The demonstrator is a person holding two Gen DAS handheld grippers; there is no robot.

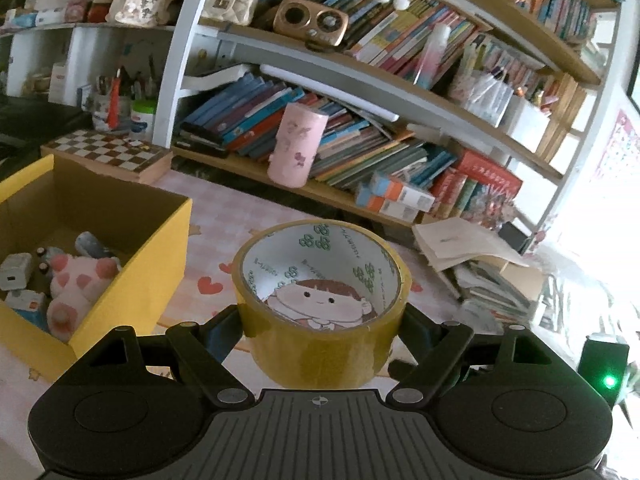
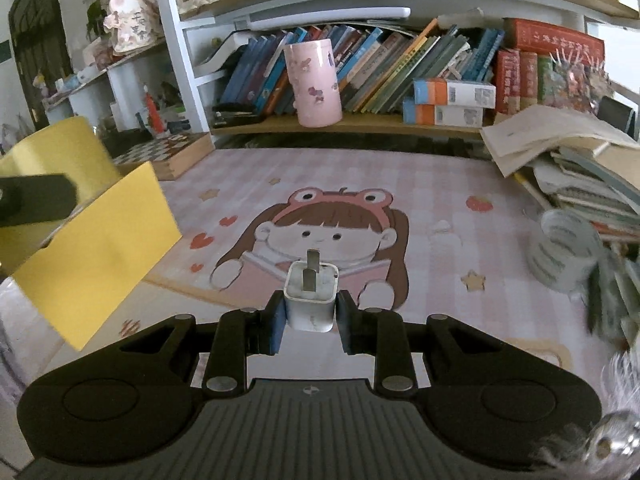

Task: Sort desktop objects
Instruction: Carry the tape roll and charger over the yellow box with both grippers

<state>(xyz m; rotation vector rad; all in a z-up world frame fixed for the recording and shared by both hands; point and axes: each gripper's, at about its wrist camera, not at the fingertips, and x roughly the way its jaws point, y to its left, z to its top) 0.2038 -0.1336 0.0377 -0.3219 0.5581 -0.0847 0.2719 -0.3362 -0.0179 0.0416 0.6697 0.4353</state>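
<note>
A yellow tape roll (image 1: pixel 320 312) is clamped by the left tool (image 1: pixel 322 320); a white charger plug (image 2: pixel 311 298) is pinched in the right tool (image 2: pixel 310 312).

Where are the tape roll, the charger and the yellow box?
tape roll (image 1: pixel 320 354), left wrist view, on its yellow outer band.
charger (image 2: pixel 310 306), right wrist view, on its white body.
yellow box (image 1: pixel 132 276), left wrist view, on its near outer wall.
</note>
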